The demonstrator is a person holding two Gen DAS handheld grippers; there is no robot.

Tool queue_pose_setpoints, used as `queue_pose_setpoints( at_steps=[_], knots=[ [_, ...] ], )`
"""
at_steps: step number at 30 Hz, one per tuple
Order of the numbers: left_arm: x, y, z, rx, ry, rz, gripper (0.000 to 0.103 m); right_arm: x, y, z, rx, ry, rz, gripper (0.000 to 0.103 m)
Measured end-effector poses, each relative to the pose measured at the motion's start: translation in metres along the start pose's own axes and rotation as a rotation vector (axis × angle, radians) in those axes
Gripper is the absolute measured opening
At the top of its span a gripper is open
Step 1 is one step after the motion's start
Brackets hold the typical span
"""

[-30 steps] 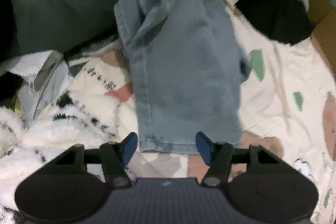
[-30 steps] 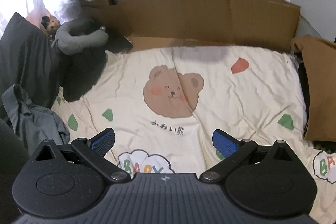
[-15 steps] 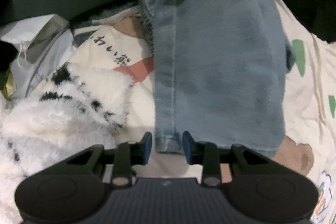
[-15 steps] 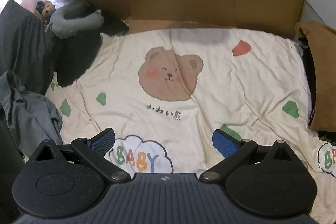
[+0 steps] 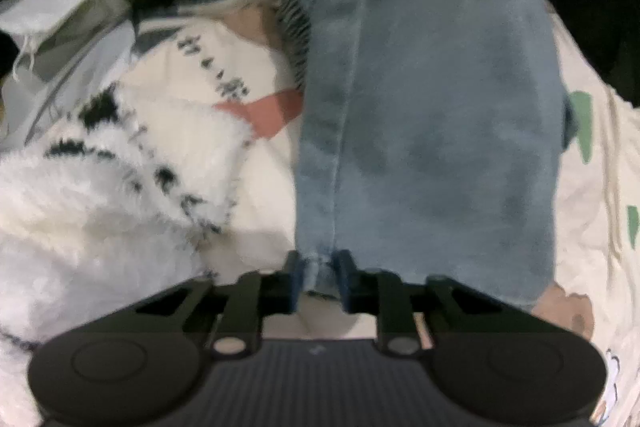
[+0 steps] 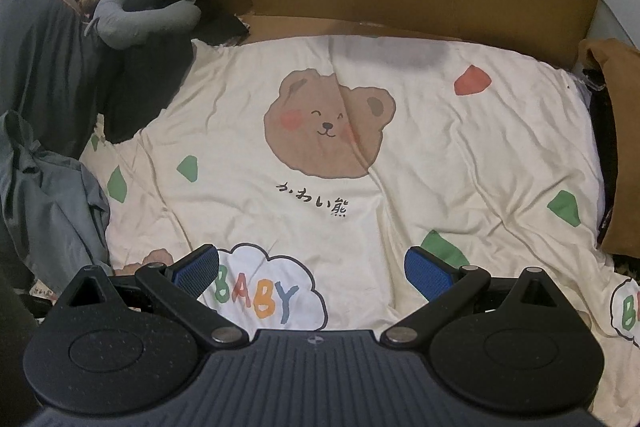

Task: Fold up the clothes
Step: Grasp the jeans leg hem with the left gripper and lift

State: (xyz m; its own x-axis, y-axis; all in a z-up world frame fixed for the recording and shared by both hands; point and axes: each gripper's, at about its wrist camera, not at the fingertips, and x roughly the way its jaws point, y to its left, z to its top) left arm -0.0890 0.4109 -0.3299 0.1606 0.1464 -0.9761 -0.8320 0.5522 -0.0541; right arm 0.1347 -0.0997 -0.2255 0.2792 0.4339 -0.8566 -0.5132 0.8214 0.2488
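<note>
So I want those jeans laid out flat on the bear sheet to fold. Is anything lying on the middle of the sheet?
Nothing visible. The left gripper already pinches the jeans at the hem. The middle of the bear sheet is bare; the grey clothes lie only at its left edge.

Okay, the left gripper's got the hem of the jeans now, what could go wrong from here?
1. The left gripper pinches only a narrow bit of hem at the seam of the jeans, so the heavy denim may slip out when lifted.
2. The fluffy white garment lies right beside the leg and could get dragged along.
3. The right gripper is open over the bear-print sheet, so the jeans have one-sided support.
</note>
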Motion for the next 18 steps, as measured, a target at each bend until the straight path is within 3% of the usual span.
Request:
queue_pose_setpoints(
  at_steps=[18],
  knots=[
    [-0.085, -0.051, -0.023, 0.13, -0.135, -0.24, 0.01, -0.009, -0.003, 0.0, 0.027, -0.032, 0.037, 0.102]
  ],
)
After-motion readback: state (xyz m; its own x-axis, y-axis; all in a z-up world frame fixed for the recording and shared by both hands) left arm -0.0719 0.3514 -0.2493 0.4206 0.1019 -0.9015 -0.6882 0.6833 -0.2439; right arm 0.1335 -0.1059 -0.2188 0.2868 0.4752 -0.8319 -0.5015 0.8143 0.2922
